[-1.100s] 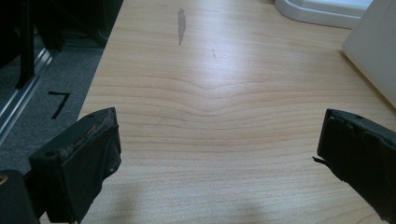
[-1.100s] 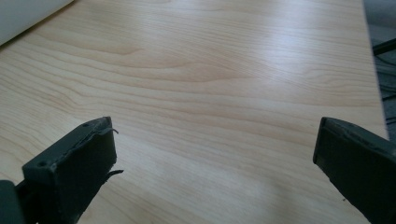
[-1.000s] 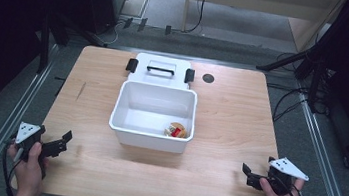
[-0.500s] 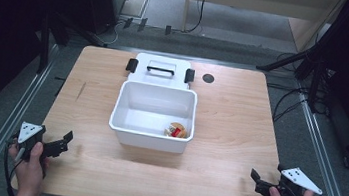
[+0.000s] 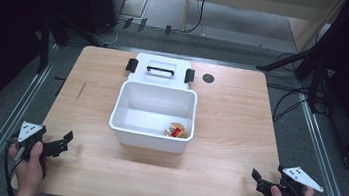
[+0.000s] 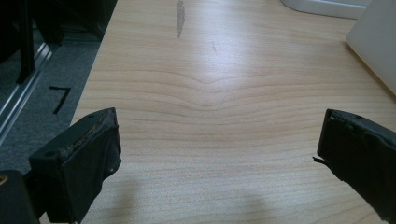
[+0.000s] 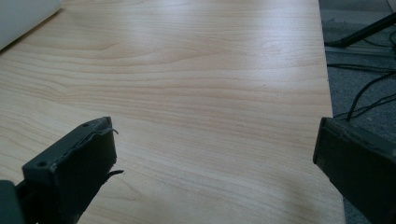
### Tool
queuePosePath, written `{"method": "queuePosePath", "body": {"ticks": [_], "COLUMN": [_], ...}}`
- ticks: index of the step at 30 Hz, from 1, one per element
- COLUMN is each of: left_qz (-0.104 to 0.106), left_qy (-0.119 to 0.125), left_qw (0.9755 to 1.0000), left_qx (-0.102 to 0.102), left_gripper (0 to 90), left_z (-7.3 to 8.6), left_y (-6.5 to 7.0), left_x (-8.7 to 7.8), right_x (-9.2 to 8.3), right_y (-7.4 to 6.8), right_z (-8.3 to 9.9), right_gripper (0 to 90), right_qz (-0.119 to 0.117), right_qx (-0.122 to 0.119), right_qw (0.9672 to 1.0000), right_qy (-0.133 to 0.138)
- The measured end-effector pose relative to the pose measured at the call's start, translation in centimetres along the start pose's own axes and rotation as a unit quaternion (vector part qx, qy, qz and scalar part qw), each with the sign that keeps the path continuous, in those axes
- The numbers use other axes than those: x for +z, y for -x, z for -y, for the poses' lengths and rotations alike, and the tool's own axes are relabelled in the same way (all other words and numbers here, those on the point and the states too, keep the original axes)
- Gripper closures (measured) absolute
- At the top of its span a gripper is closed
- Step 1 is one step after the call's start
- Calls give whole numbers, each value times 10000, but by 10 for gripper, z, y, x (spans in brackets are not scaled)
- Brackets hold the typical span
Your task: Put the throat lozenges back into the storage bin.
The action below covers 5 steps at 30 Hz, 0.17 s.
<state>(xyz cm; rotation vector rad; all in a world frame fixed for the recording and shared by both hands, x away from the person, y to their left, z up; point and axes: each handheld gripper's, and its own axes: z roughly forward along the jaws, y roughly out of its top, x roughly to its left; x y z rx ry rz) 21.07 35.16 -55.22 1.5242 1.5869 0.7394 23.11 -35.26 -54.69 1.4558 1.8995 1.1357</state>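
Note:
A white plastic bin (image 5: pixel 154 116) stands open in the middle of the wooden table (image 5: pixel 231 115). A small red and tan packet (image 5: pixel 175 130) lies in its front right corner. Behind the bin lies its white lid (image 5: pixel 161 70) with a black handle and black side clips. My left gripper (image 5: pixel 62 143) is held over the table's front left corner, jaws wide apart and holding nothing (image 6: pixel 219 149). My right gripper (image 5: pixel 259 181) is low at the front right corner, also open and bare (image 7: pixel 215 154).
A small dark round hole (image 5: pixel 208 78) marks the tabletop at the back right of the lid. Metal rails (image 5: pixel 323 161) run along both table sides. Cables (image 5: pixel 287 104) lie on the floor to the right. The bin's corner (image 6: pixel 378 42) shows in the left gripper view.
My right gripper has drawn back toward the table's front edge and slightly right. The left gripper has barely shifted. Bin and lid stay put.

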Motion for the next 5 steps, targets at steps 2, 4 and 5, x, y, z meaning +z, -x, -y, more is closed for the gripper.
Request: {"method": "queuePosePath", "body": {"ticks": [2,4,5], "left_qz": [-21,-22,-16], "left_qy": [15,-2,-10], "left_qw": [10000,10000,10000], "left_qx": [7,1,0], "left_gripper": [0,0,0], "left_z": [0,0,0], "left_y": [0,0,0], "left_x": [0,0,0], "right_x": [0,1,1], "right_y": [0,0,0], "right_z": [0,0,0], "right_gripper": [0,0,0], "right_qz": [-1,-11,-19], "right_qx": [20,7,5], "right_qw": [10000,10000,10000], "right_qy": [-19,-29,-31]}}
